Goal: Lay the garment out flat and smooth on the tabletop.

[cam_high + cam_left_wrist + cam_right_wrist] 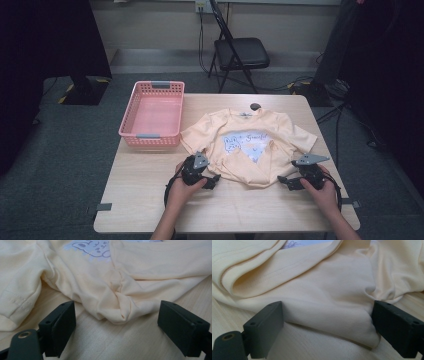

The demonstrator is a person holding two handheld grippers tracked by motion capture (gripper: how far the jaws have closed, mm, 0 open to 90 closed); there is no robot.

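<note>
Yellow T-shirt (pixel 250 145) on table (pixel 150 200), 2 claws — left claw (pixel 214 181), right claw (pixel 286 183) — agape at hem

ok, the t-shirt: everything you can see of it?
The t-shirt is pale yellow, soft knit by the look, short-sleeved, with a light blue cartoon print and script on the chest. It lies front up on the wooden table, collar away from the person, sleeves spread. Its lower hem is folded up over the print and bunched into wrinkles. The open left gripper and right gripper sit at its near corners; whether either touches cloth is unclear. A pink basket stands beside it, apart.
</note>
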